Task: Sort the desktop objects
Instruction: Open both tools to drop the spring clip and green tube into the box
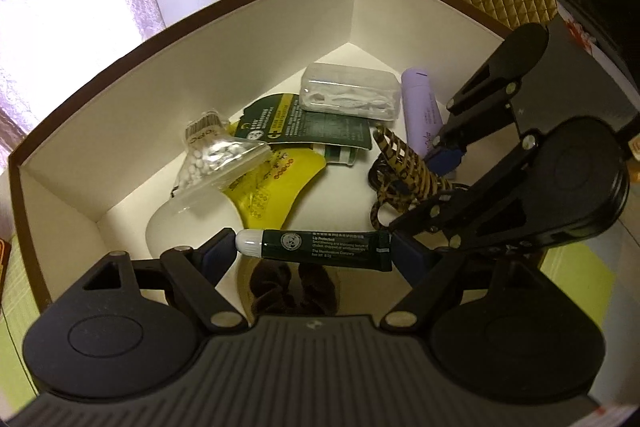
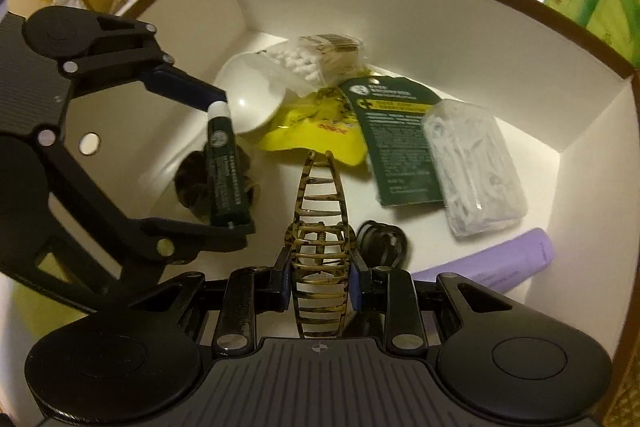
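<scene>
Dark-green lip balm tube (image 1: pixel 316 247) sits clamped end to end in my left gripper (image 1: pixel 314 255), over the brown-rimmed box (image 1: pixel 192 23); it looks light, soft-walled and slick, so I'd rather hold it across its flat crimped tail. My right gripper (image 2: pixel 320 277) is closed on the tortoiseshell claw clip (image 2: pixel 320 227) at its hinge, stiff but brittle-toothed, above the coiled black cord (image 2: pixel 382 241) and beside the lilac tube (image 2: pixel 516 259).
</scene>
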Demonstrator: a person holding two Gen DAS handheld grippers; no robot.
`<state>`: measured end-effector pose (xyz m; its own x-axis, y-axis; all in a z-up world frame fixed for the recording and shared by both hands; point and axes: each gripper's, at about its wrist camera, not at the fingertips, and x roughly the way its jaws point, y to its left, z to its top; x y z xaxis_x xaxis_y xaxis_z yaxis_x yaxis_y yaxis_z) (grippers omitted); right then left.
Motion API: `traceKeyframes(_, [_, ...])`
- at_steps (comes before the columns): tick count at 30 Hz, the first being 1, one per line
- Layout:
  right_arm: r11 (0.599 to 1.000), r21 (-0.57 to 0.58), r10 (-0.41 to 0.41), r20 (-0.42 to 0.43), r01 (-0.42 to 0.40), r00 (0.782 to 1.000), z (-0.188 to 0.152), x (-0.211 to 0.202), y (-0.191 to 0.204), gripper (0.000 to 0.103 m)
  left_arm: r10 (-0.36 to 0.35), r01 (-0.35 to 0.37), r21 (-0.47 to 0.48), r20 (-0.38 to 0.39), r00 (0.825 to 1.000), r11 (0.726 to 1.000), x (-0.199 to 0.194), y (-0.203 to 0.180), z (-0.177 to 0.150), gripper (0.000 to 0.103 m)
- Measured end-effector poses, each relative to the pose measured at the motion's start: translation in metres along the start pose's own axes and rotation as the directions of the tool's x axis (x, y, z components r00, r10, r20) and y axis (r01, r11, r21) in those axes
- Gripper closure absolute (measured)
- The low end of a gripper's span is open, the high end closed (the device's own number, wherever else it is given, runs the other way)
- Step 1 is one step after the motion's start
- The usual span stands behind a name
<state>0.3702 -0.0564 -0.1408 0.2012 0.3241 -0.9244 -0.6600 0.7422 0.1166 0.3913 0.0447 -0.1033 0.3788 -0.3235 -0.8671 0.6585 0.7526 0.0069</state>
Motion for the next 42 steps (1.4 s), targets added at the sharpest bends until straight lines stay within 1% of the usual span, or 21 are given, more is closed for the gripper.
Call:
traceKeyframes(4, [1.0, -0.014, -0.004, -0.009, 0.004, 1.0, 0.0, 0.001, -0.001, 0.078, -0.005, 0.005, 0.008, -0.021, 1.0, 1.0, 0.004, -0.001, 0.002, 0.022])
traceKeyframes(11, [1.0, -0.014, -0.003, -0.014, 0.003, 1.0, 0.001, 0.0, -0.003, 0.078, -0.006, 0.007, 0.003, -0.024, 1.0, 1.0, 0.005, -0.001, 0.001, 0.022])
traceKeyframes(14, [1.0, -0.015, 0.001, -0.009, -0.001, 1.0, 0.003, -0.002, -0.003, 0.076, -0.006, 0.006, 0.002, -0.024, 1.0, 1.0, 0.005, -0.001, 0.001, 0.022])
traceKeyframes(16, [1.0, -0.02, -0.016, -0.003, 0.016, 1.0, 0.004, -0.003, -0.003, 0.072, -0.008, 0.008, -0.002, -0.023, 1.0, 1.0, 0.004, -0.001, 0.0, 0.022])
traceKeyframes(18, [0.999, -0.026, -0.039, 0.007, 0.039, 0.999, 0.003, -0.005, -0.003, 0.059, -0.013, 0.013, -0.005, -0.024, 1.0, 1.0, 0.004, -0.001, 0.0, 0.022])
traceKeyframes(22, [0.999, -0.014, -0.045, 0.026, 0.046, 0.999, 0.002, -0.009, -0.006, 0.051, -0.015, 0.014, -0.007, -0.023, 1.0, 1.0, 0.004, 0.0, 0.0, 0.022])
traceKeyframes(26, [0.997, -0.003, -0.071, 0.045, 0.071, 0.996, 0.0, -0.012, -0.008, 0.039, -0.014, 0.014, -0.001, -0.028, 1.0, 1.0, 0.005, -0.001, 0.0, 0.022])
traceKeyframes(32, [0.996, 0.009, -0.086, 0.06, 0.086, 0.994, -0.004, -0.017, -0.009, 0.029, -0.005, 0.005, -0.001, -0.031, 0.999, 1.0, 0.005, -0.003, -0.001, 0.021])
traceKeyframes(36, [0.996, 0.018, -0.084, 0.064, 0.083, 0.994, -0.006, -0.02, -0.011, 0.027, -0.001, 0.0, -0.01, -0.022, 1.0, 1.0, 0.005, -0.002, -0.002, 0.015])
traceKeyframes(42, [0.995, 0.026, -0.096, 0.068, 0.095, 0.993, -0.008, -0.026, -0.011, 0.023, 0.005, -0.005, -0.026, -0.015, 1.0, 1.0, 0.003, 0.0, -0.003, 0.012])
